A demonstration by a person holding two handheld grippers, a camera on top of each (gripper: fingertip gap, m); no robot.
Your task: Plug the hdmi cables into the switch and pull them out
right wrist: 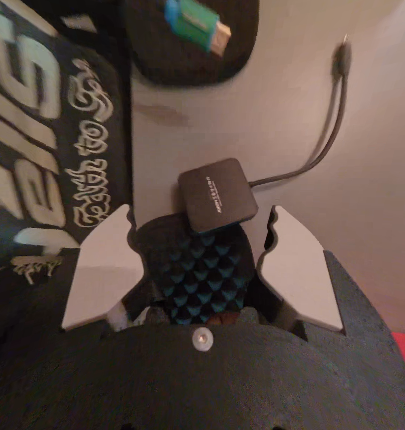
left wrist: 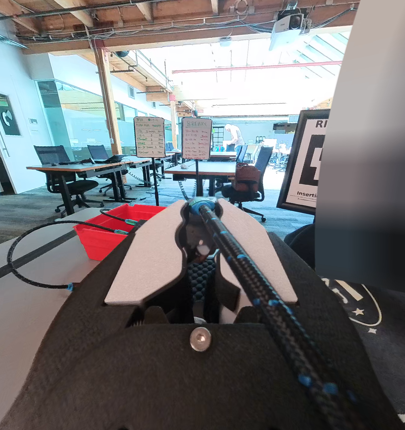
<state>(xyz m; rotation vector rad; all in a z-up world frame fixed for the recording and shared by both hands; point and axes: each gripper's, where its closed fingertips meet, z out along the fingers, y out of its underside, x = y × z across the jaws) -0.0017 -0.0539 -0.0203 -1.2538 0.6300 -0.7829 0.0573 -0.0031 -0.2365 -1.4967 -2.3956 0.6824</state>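
Grey finger plates of the left gripper (left wrist: 202,204) are pressed together on the blue-and-green plug of an HDMI cable (left wrist: 255,286); the plug sits right at the fingertips, and its black braided cord with blue flecks runs back over the right plate toward the camera. In the right wrist view this same plug (right wrist: 197,25) shows at the top, its metal end free and pointing to the lower right, held above the table and well apart from the switch.

On the right gripper (right wrist: 201,221) the two plates stand wide apart and nothing is between them. The switch (right wrist: 217,194), a small flat black box with rounded corners, lies on the pale table (right wrist: 290,116) just ahead of the open fingers, nearer to the right one. Its near edge is above the dark honeycomb pad between the plates; I cannot tell if they touch. A thin dark lead (right wrist: 324,149) leaves the far right side of the switch and goes up across the table, where it looks like two strands side by side.

Beside the left gripper, on its left side, a red bin (left wrist: 99,242) rests on the table, and two more cables (left wrist: 117,230) with green-blue plugs lie over its rim; one makes a large loop on the table surface. Dark cloth with pale printed marks (right wrist: 45,139) fills the left side of the right wrist view. Farther away stand two small whiteboards on poles (left wrist: 149,137), office desks and chairs.
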